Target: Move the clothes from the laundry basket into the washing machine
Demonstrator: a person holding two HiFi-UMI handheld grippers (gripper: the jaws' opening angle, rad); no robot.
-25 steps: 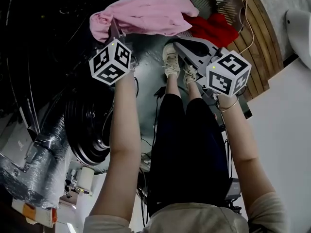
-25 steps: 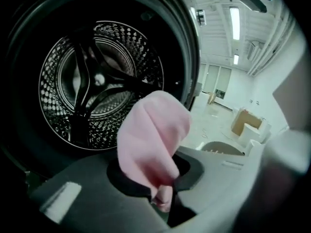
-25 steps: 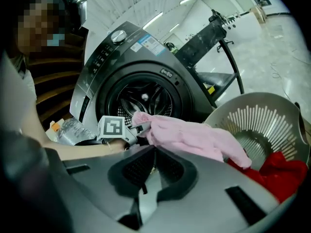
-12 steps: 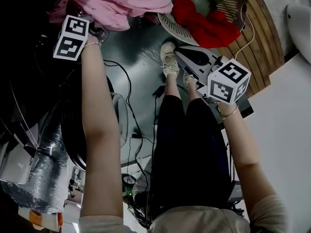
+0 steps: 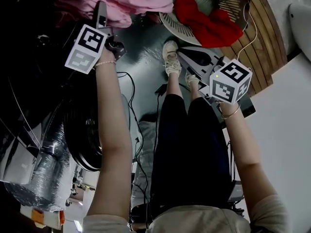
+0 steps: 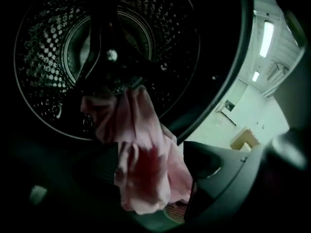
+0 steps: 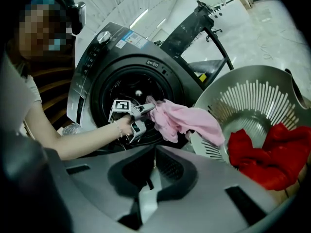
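A pink garment [image 6: 141, 164] hangs over the lip of the washing machine's drum [image 6: 53, 57], trailing out towards me. My left gripper [image 6: 148, 152] has just been opening; its fingers [image 6: 209, 161] stand wide apart with the pink cloth loose between them. In the head view the left gripper [image 5: 111, 27] sits just below the pink garment [image 5: 121, 1]. A red garment [image 5: 209, 21] lies in the grey slotted laundry basket [image 5: 170, 23]. My right gripper [image 5: 183, 56] hovers shut and empty near the basket; in its own view the right gripper [image 7: 154, 152] faces the machine [image 7: 121, 57] and the basket [image 7: 252, 106].
The machine's round door [image 5: 85, 135] hangs open at the left, with a silver foil hose [image 5: 43, 154] beside it. Cables [image 5: 133, 125] trail over the floor by the person's legs. A wooden platform [image 5: 257, 38] lies behind the basket.
The left gripper carried the pink garment left to the machine's opening, then drew back slightly with its jaws now apart. The right gripper has hardly moved.
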